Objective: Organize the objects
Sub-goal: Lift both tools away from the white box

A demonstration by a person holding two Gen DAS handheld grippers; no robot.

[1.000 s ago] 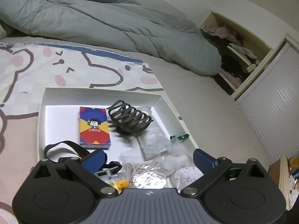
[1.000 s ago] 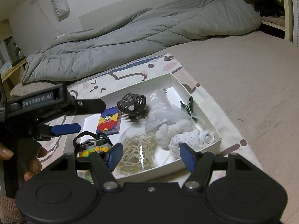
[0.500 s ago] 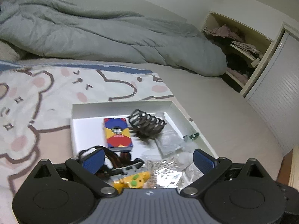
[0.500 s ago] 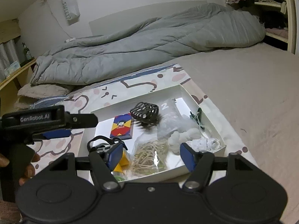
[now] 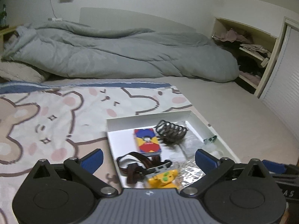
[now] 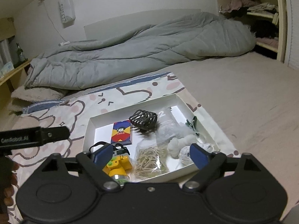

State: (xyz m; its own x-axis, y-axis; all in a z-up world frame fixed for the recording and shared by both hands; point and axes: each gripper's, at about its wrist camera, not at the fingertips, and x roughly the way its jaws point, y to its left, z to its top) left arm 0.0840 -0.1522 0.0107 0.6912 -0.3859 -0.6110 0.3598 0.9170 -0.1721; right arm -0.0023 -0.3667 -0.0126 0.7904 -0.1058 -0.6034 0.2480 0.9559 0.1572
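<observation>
A white shallow tray lies on the bed. It holds a colourful card box, a black hair claw, a brown strap, a yellow toy, a bag of rubber bands, white yarn and a green clip. My left gripper hovers open above the tray's near left corner, holding nothing. My right gripper is above the near edge with its jaws opening and nothing between them.
A grey duvet is piled across the far side of the bed. A bear-print blanket lies under the tray and to its left. A shelf niche with clothes is at the far right. A person's hand holds the left gripper's handle.
Both grippers have lifted and drawn back from the tray, so it looks smaller and farther. The right jaws have spread wider. The left view now shows more blanket to the left.
</observation>
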